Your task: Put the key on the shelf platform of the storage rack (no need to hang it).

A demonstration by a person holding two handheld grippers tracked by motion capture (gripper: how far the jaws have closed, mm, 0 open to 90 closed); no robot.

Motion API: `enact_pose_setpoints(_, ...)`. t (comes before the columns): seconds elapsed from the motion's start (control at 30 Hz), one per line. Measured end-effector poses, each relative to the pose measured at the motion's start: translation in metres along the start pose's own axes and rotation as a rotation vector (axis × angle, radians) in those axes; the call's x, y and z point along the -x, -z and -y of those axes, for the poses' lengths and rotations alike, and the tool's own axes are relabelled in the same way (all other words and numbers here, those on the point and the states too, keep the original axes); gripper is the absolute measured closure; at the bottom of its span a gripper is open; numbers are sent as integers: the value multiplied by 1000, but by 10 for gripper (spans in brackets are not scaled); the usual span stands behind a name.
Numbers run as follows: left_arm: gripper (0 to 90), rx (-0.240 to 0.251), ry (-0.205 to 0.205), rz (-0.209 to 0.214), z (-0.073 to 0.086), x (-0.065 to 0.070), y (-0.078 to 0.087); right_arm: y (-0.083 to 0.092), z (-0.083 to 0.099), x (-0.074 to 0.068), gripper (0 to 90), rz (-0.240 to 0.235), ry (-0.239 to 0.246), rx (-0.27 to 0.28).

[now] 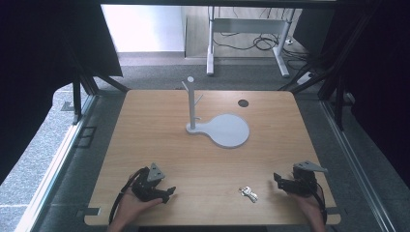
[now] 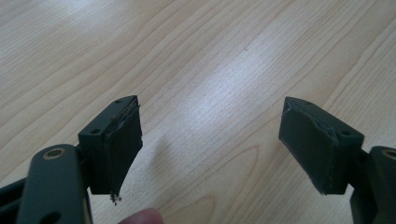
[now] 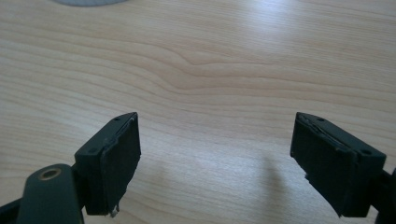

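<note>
1 key bunch [image 1: 249, 194], 1 stand [image 1: 192, 104], 2 empty, wide-apart grippers [image 1: 169, 192] [image 1: 277, 178]

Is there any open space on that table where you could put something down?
Plenty. The wooden table is bare left of the white stand and across the middle, between it and the keys. It is tighter near the front edge, where the keys lie between left gripper and right gripper.
</note>
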State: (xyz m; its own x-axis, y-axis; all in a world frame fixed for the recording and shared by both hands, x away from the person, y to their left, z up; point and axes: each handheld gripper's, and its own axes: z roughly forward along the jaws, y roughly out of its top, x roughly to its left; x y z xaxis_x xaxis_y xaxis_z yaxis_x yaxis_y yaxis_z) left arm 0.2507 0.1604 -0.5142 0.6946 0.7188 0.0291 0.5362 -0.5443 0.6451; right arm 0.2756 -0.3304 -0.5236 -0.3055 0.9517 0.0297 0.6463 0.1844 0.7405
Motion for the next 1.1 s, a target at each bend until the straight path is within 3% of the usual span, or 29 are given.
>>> enact_pose_setpoints(0.33,216,0,-1,7,0,-1,1,-5,1,-10,220,-3,79,-46)
enact_pose_setpoints(1.1,217,3,0,5,0,-2,1,-3,1,-5,315,-56,88,-45)
